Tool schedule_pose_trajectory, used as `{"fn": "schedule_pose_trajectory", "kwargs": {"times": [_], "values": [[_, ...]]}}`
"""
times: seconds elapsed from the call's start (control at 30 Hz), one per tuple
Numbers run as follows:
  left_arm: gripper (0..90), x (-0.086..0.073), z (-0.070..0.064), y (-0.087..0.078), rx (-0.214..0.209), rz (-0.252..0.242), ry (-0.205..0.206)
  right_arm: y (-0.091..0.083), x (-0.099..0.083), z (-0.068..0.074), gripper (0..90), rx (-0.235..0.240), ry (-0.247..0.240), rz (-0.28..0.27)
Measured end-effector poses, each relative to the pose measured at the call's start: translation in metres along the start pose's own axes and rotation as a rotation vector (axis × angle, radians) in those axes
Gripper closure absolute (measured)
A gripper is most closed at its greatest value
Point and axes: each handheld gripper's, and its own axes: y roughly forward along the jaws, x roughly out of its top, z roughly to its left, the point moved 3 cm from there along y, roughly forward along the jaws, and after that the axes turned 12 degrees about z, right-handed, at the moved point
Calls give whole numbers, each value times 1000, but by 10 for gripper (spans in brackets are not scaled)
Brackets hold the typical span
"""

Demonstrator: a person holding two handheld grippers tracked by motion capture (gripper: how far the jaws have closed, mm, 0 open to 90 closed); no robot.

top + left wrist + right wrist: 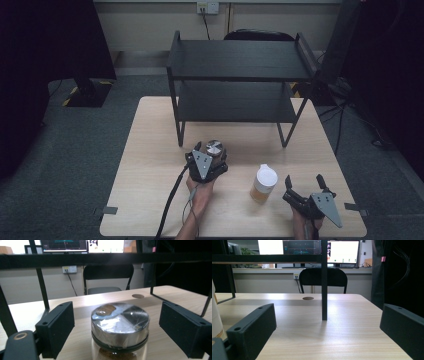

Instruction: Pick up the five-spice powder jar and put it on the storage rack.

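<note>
In the high view the left claw [210, 156] sits just below the centre of the frame, its jaws wide apart on either side of a glass jar [214, 148] with a shiny metal lid; the jar stands upright on the pale wooden worktop [150, 165], just in front of the black two-level shelf rack [240, 60] that fills the upper middle of the frame; in the left gripper view the jar [120, 327] is at the lower centre, between the two black jaws, and a gap shows on both sides, so the jaws do not touch it; brown content is seen through the glass under the lid; the right claw [304, 186] is at the lower right of the high view, also open and holding nothing; a cup [263, 183] with a white lid and a yellowish body stands just to the left of it, near but apart; in the right gripper view the jaws stand wide apart over bare wood, with one rack leg [324, 290] upright in the middle of the frame.
</note>
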Motion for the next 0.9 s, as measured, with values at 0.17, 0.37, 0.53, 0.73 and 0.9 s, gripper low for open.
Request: {"fn": "schedule_pose_trajectory", "kwargs": {"times": [0.17, 0.37, 0.53, 0.73, 0.9], "values": [[199, -1, -1, 5, 4, 0, -2, 0, 0, 0, 0, 2, 0, 0], [231, -1, -3, 9, 12, 19, -5, 0, 0, 0, 0, 2, 0, 0], [271, -3, -2, 11, 4, 23, -12, 0, 0, 0, 0, 1, 0, 0], [296, -3, 1, 13, -12, 29, -31, 0, 0, 0, 0, -1, 0, 0], [345, -4, 0, 14, -17, 25, -23, 0, 0, 0, 0, -1, 0, 0]]}}
